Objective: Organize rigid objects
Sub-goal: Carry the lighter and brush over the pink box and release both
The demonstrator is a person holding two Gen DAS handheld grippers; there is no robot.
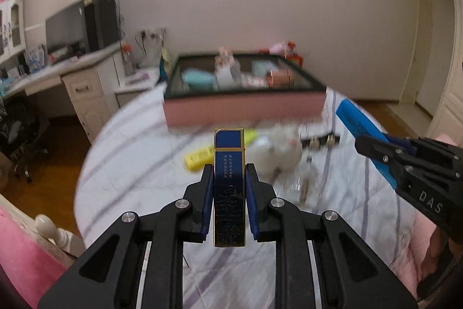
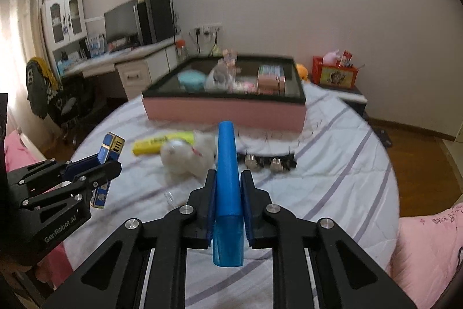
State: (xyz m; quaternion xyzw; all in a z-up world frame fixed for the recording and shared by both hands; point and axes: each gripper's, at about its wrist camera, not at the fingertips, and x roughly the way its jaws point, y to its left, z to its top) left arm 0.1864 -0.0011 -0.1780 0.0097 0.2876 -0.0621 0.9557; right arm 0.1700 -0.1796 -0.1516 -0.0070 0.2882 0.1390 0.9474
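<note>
My left gripper (image 1: pixel 229 170) is shut on a dark blue box with gold edging (image 1: pixel 228 155), held upright above the striped bed; the same blue box (image 2: pixel 108 152) shows at the left of the right wrist view. My right gripper (image 2: pixel 228 175) is shut on a bright blue plastic case (image 2: pixel 227 158), which also shows as the blue case (image 1: pixel 358 126) at the right of the left wrist view. Ahead on the bed stands a pink storage box with a dark rim (image 1: pixel 243 106) (image 2: pixel 225 109), holding several items.
On the bed between the grippers and the pink box lie a yellow packet (image 2: pixel 162 144), a white plush toy (image 2: pixel 188 155), a black strip with metal knobs (image 2: pixel 269 162) and a clear glass bottle (image 1: pixel 305 181). A desk (image 1: pixel 78 71) stands left; a nightstand (image 2: pixel 341 89) right.
</note>
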